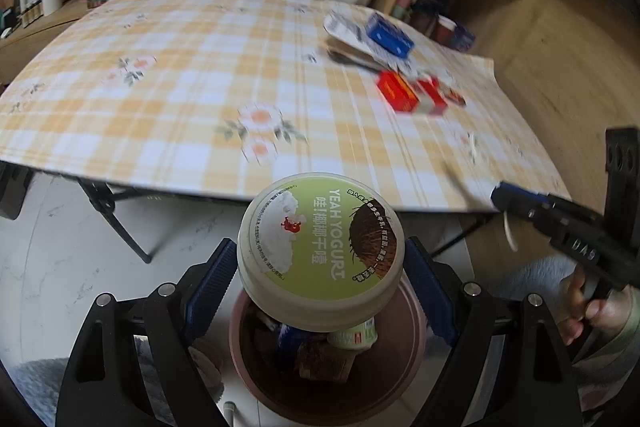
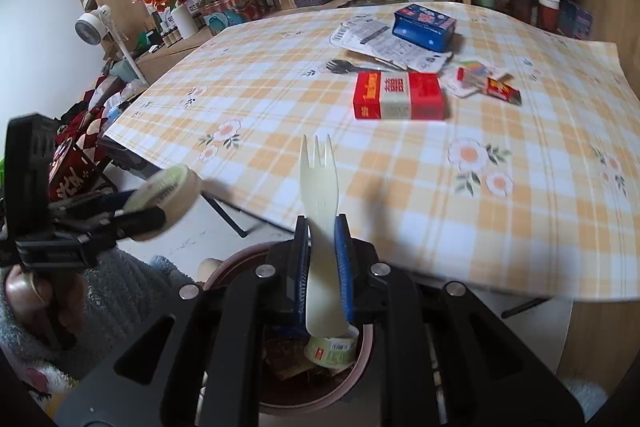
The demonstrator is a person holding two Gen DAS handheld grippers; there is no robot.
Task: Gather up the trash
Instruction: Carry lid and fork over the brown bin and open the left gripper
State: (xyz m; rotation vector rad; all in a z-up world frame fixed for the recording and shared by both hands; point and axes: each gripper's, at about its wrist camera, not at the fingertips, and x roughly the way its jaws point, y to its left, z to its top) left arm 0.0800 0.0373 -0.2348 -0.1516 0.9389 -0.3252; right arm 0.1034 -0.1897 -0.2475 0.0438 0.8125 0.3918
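In the left wrist view, the left gripper (image 1: pixel 320 267) clamps the light, rigid green-lidded round yogurt tub (image 1: pixel 320 255) by its sides above the pink plastic bin (image 1: pixel 416 355); in the right wrist view, the right gripper (image 2: pixel 322 247) pinches the thin, brittle cream plastic fork (image 2: pixel 320 211) mid-handle over it.

One yogurt lid (image 1: pixel 320 259), one cream spork (image 2: pixel 319 187), one dark spork (image 2: pixel 340 66), one bin (image 1: pixel 400 387), one blue box (image 2: pixel 424 26) and one red-and-white box (image 2: pixel 398 97) are counted.

yogurt tub (image 1: pixel 320 259) gripped, bin (image 1: pixel 408 359) below
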